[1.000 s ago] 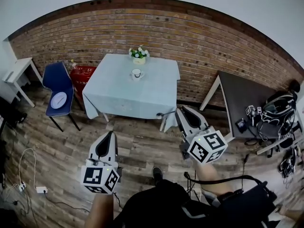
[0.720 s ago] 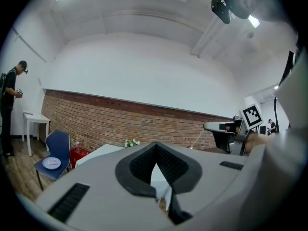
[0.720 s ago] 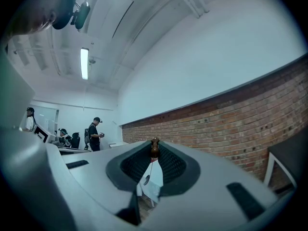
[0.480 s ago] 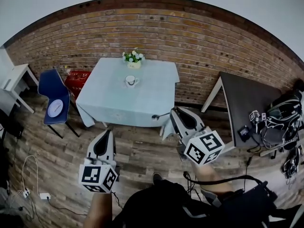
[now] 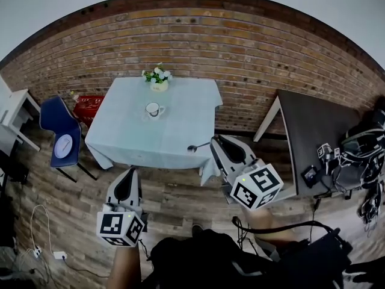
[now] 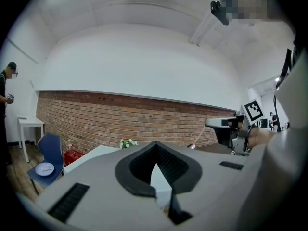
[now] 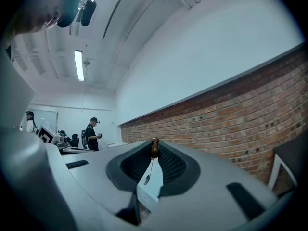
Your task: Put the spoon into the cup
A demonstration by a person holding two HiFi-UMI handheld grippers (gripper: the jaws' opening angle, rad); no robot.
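A white cup (image 5: 154, 109) on a saucer stands near the far side of the table with the light blue cloth (image 5: 168, 143), next to a small pot of flowers (image 5: 157, 77). My right gripper (image 5: 213, 141) hovers at the table's near right corner, shut on a spoon (image 5: 198, 146) whose bowl points left over the cloth. In the right gripper view the spoon (image 7: 148, 176) sits pinched at the tips of the right gripper (image 7: 154, 144). My left gripper (image 5: 133, 170) is shut and holds nothing, just short of the table's near edge. The left gripper view shows the left gripper (image 6: 155, 145) and the flowers (image 6: 127, 142).
A dark table (image 5: 313, 131) with gear stands to the right. A blue chair (image 5: 57, 125) bearing a white plate and a red box (image 5: 89, 104) are left of the clothed table, a white side table (image 5: 15, 110) farther left. Cables (image 5: 36, 221) lie on the wooden floor. People (image 7: 91, 134) stand far off.
Both grippers have moved forward toward the clothed table, which now sits nearer and more to the left in the head view. The spoon stays in the right gripper.
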